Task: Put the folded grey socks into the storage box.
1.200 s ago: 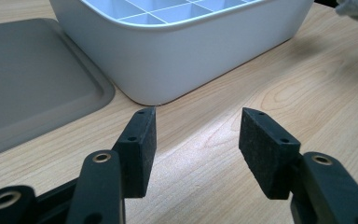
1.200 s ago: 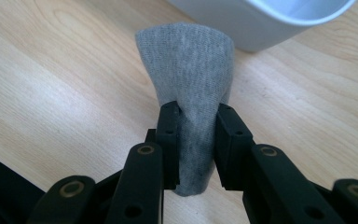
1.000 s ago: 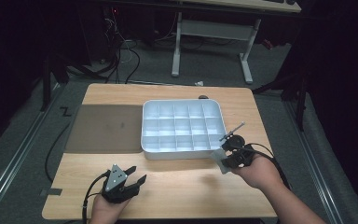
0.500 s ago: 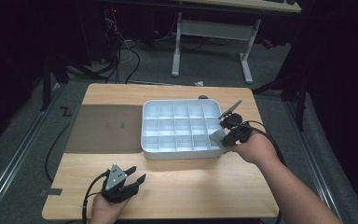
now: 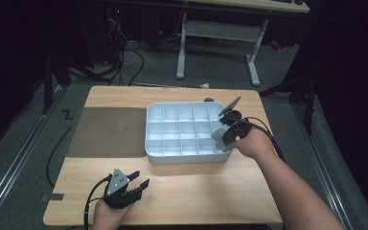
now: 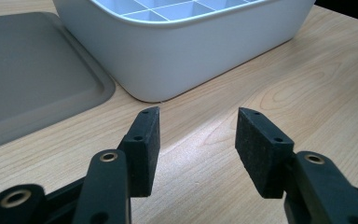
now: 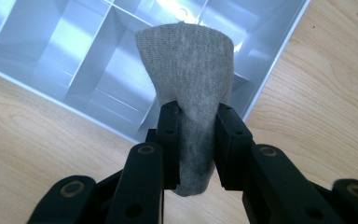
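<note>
My right gripper is clamped on a grey cloth, a small knitted piece pinched between both jaws, top end fanning out above them, bottom end poking out below. In the high view the right gripper sits at the right edge of the white divided tray, over its near-right corner, with the cloth hanging just above the rim and compartments there. Can't tell if the cloth touches the tray. In the right gripper view the tray compartments behind the cloth look empty, and the tray corner lies right behind the jaws.

My left gripper rests low at the near-left part of the wooden table, my hand behind it at the near edge. Its jaws stand apart, nothing between them; in the left gripper view bare wood shows in the gap. It is near the tray, not touching; the tray wall is just ahead of the jaws.

A dark grey mat lies flat on the table, touching or just beside the tray's left side; in the left gripper view the mat is at far left. A small dark object sits on the table just beyond the tray's far edge, too small to identify.
</note>
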Demonstrator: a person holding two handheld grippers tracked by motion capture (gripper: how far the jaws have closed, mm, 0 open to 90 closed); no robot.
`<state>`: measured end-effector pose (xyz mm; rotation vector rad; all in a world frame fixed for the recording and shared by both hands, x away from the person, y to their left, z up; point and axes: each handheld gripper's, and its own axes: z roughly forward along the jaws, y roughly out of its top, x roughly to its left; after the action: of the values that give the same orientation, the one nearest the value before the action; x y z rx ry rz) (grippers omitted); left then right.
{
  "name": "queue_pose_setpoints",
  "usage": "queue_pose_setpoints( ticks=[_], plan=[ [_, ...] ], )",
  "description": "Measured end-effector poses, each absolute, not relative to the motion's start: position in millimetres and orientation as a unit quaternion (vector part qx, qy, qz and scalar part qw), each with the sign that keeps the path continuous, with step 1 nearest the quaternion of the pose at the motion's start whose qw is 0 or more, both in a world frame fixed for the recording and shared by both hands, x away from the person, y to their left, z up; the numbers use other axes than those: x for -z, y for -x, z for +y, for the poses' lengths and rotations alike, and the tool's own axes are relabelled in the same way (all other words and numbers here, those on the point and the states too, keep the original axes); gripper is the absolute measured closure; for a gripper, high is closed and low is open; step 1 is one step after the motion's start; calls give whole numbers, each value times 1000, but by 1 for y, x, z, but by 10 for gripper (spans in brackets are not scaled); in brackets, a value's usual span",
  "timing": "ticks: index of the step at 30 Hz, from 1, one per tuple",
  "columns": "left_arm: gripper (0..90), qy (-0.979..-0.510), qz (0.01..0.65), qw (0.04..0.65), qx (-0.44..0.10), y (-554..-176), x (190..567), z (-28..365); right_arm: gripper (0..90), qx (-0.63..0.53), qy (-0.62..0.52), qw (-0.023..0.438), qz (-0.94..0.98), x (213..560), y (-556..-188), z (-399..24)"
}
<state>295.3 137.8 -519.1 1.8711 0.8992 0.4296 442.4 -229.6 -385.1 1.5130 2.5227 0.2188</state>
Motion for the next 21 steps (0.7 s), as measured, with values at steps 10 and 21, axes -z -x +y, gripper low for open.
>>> queue_pose_setpoints(
  ticks=[10,21],
  plan=[
    [502,-770,371,489,-175,-296,520,143,751,-27,-523,91,847,404,-457,-227],
    [499,-773,365,488,-176,-293,519,141,751,8,-533,105,840,415,-460,-218]
  ],
)
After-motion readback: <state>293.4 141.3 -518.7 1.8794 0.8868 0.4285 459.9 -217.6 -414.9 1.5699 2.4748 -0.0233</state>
